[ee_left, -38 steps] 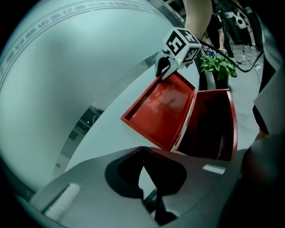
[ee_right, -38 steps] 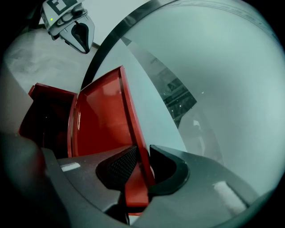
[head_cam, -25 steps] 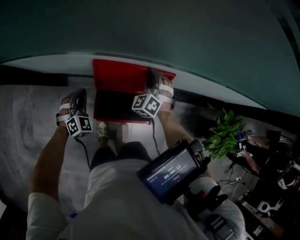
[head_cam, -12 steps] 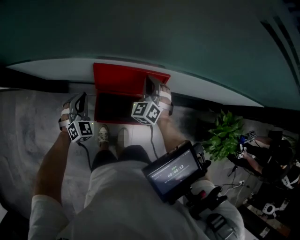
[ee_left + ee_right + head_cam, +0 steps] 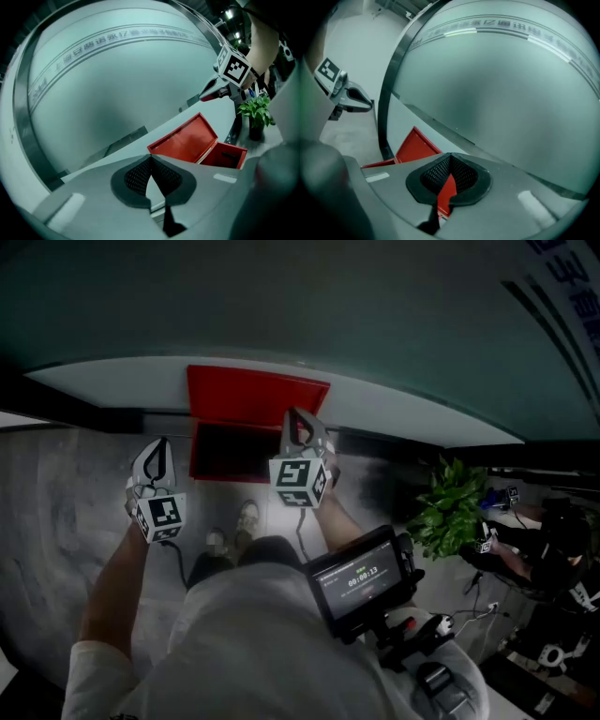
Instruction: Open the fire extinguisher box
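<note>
The red fire extinguisher box point(image 5: 229, 453) stands on the floor against the white wall base, its lid point(image 5: 255, 394) raised and leaning back on the wall, the dark inside showing. My left gripper point(image 5: 159, 444) hovers left of the box, shut and empty. My right gripper point(image 5: 296, 416) hovers over the box's right edge, apart from it, jaws shut with nothing held. In the left gripper view the open lid point(image 5: 185, 139) lies beyond my shut left gripper point(image 5: 150, 160), and the right gripper point(image 5: 220, 89) shows above. In the right gripper view the lid point(image 5: 415, 145) shows behind my shut right gripper point(image 5: 450, 161).
A frosted glass wall rises behind the box. A potted plant point(image 5: 452, 506) stands at the right on the floor. The person's shoes point(image 5: 234, 526) are just in front of the box, and a small screen point(image 5: 361, 582) hangs at the chest. Other people point(image 5: 539, 563) are at the far right.
The right gripper has come away from the lid's right edge and drawn back towards me, its jaws now shut. The left gripper also rose and drew back. The lid stays open.
</note>
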The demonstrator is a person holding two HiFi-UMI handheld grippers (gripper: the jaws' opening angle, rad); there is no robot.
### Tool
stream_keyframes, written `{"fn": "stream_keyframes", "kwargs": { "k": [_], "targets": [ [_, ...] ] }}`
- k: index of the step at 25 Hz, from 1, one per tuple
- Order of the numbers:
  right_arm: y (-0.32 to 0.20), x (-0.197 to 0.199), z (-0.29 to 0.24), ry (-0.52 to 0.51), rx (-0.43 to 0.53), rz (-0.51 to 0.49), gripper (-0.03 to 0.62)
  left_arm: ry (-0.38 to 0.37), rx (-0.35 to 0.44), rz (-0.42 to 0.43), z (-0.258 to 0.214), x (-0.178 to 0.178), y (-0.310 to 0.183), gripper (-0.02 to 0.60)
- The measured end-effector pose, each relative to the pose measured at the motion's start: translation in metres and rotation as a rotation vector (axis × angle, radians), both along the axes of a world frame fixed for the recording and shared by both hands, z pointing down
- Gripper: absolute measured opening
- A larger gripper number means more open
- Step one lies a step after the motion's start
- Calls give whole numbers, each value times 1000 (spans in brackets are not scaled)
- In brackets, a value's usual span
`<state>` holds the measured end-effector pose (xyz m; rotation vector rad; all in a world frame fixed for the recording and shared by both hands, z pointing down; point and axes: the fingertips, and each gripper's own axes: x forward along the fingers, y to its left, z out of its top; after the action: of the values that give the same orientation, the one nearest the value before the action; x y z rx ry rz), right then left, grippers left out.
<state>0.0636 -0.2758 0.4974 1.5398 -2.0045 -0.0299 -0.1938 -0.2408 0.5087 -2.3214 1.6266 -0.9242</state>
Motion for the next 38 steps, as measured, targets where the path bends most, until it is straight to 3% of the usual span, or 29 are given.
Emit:
{"fn": "stream_keyframes", "kwargs": {
  "k": [12, 24, 32, 38],
  "targets": [
    [122, -24, -46, -196, 47, -40, 12, 94, 82, 12, -47, 0, 115, 3],
    [265, -44, -107, -293, 91, -99, 12, 212, 134, 30, -105, 10, 233, 2],
    [336, -24, -107, -295, 68, -221, 12, 252, 114, 3, -112, 59, 297, 3],
    [386, 31, -106, -311, 81, -298, 12, 273, 132, -63, -108, 116, 347, 2]
  ]
}}
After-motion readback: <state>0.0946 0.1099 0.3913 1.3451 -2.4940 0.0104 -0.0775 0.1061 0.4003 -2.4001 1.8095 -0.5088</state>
